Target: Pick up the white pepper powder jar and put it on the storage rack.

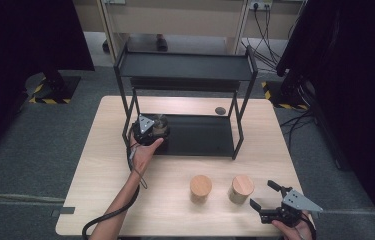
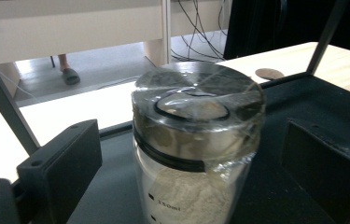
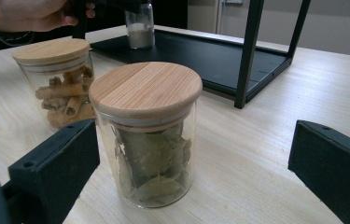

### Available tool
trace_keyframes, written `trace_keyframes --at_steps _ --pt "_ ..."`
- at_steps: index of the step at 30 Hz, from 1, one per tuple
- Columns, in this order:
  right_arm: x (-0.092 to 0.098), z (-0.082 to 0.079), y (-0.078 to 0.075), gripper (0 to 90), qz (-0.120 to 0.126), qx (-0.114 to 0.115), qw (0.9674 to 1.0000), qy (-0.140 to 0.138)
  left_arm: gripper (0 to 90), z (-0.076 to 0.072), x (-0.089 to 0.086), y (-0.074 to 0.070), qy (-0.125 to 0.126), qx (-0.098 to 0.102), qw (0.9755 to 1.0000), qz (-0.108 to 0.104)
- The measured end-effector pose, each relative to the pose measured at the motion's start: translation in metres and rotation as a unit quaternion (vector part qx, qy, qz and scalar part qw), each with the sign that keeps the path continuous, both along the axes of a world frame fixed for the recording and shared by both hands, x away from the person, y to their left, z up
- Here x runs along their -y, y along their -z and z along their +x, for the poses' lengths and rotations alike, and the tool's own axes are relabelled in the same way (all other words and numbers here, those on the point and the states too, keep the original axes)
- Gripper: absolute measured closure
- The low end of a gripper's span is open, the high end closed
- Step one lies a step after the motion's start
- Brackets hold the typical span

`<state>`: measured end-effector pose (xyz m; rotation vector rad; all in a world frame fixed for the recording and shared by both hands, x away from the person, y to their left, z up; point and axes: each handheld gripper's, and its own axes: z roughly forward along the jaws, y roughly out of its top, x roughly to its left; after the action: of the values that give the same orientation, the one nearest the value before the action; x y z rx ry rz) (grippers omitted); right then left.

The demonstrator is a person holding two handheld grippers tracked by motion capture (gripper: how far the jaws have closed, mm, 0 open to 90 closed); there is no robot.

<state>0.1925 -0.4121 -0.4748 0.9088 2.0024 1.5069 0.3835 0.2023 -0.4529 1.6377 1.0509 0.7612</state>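
A pale wooden worktop [image 1: 105, 200] stands on grey carpet, with dark curtains at both sides and a desk with trailing cables behind it. From above, a black two-tier shelf rack [image 1: 185, 67] sits at the far half of the worktop. The left gripper [image 1: 151, 131] is at the near left corner of the rack's bottom tray, and it hides most of the glass jar [image 1: 161, 125] there, so only a blurred grey-brown patch shows. Two jars with wooden lids stand on the near worktop: the stick jar [image 1: 200, 188] and, to its right, the leaf jar [image 1: 240, 188]. The right gripper [image 1: 263, 195] waits just right of the leaf jar at the front edge, its fingers spread and bare.

In the left gripper view the glass jar [image 2: 196, 144] stands upright on the black tray between the fingers [image 2: 65, 163], which are parted with a gap on either side and do not touch it. Its metal lid is wrapped in crinkled clear film, and pale powder fills the lower part. The jar's base is cut off by the bottom edge.

In the right gripper view the leaf jar [image 3: 147, 135] stands ahead of the wide-open fingers [image 3: 56, 163], holding dark dried leaves. The stick jar [image 3: 56, 81] is behind it to the left, partly covered. Far off, the powder jar [image 3: 140, 25] stands on the tray, its top cut off.
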Motion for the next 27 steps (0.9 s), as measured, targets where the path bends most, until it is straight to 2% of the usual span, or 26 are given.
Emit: trace_keyframes --at_steps 12,20,24,27 --pt "0.0 -0.001 -0.001 2.2 0.0 0.002 1.0 0.001 4.5 -0.013 -0.002 -0.005 0.007 0.007 0.9999 0.004" --pt "0.0 -0.001 -0.001 2.2 0.0 0.002 1.0 0.0 4.6 -0.02 -0.008 -0.008 0.014 0.008 0.9999 -0.001" --pt "0.0 -0.001 -0.001 2.2 0.0 0.002 1.0 0.001 4.7 -0.025 -0.011 -0.007 0.017 0.007 0.9997 -0.015" --pt "0.0 -0.001 -0.001 2.2 -0.001 0.002 1.0 0.0 4.9 -0.028 -0.011 -0.008 0.021 0.01 0.9997 -0.012"
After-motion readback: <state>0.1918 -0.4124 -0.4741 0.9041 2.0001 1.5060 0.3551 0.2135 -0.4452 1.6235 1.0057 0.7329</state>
